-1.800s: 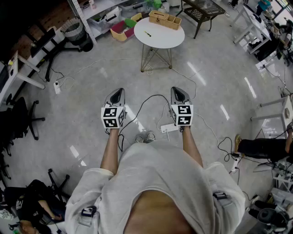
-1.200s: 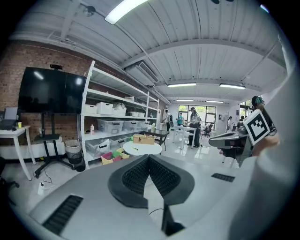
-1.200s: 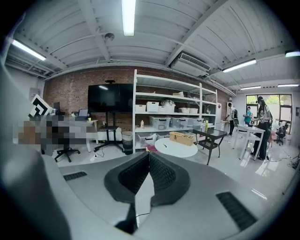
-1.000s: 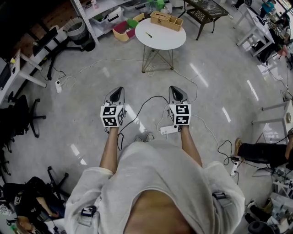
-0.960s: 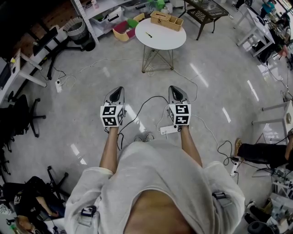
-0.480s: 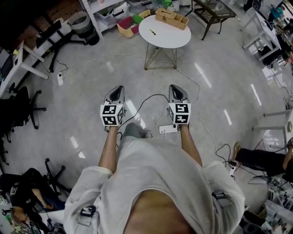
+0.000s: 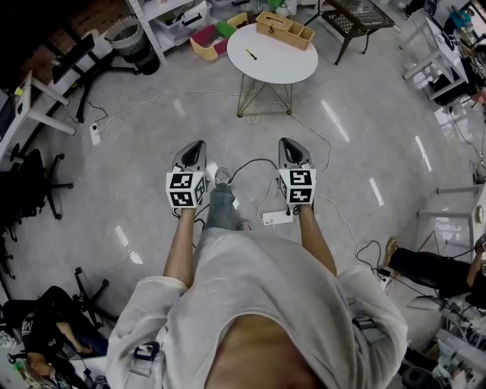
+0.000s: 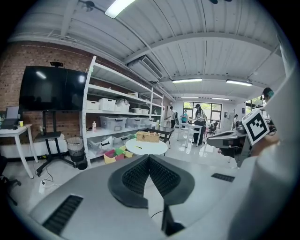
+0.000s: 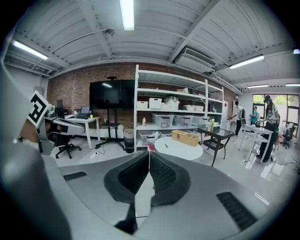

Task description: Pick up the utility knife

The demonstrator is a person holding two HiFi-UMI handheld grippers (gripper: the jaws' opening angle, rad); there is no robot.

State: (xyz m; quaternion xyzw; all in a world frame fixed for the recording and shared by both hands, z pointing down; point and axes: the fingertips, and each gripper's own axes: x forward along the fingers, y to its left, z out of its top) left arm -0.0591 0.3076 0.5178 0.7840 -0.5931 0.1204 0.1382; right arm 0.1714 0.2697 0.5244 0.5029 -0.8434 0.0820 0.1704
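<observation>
The utility knife (image 7: pixel 248 54) is a small yellow-and-dark stick lying on a round white table (image 7: pixel 282 64) far ahead of me. A wooden organiser box (image 7: pixel 286 30) stands at the table's back edge. Both grippers are held out over the floor, well short of the table. The left gripper (image 7: pixel 194 147) is shut with nothing in it, and so is the right gripper (image 7: pixel 292 144). In the left gripper view, the knife (image 8: pixel 138 147) shows just above the shut left gripper (image 8: pixel 149 157). In the right gripper view, the knife (image 9: pixel 165 146) lies right of the shut right gripper (image 9: pixel 149 153).
Cables and a white power strip (image 7: pixel 275 218) lie on the floor between me and the table. White shelving with bins (image 7: pixel 176 19), a waste bin (image 7: pixel 123 34) and coloured trays (image 7: pixel 211 39) stand behind it. A black side table (image 7: pixel 351 17) is at right, office chairs at left.
The table and knife have shifted slightly as I walk towards them. My leg has stepped forward between the two grippers. Both grippers stay shut and level.
</observation>
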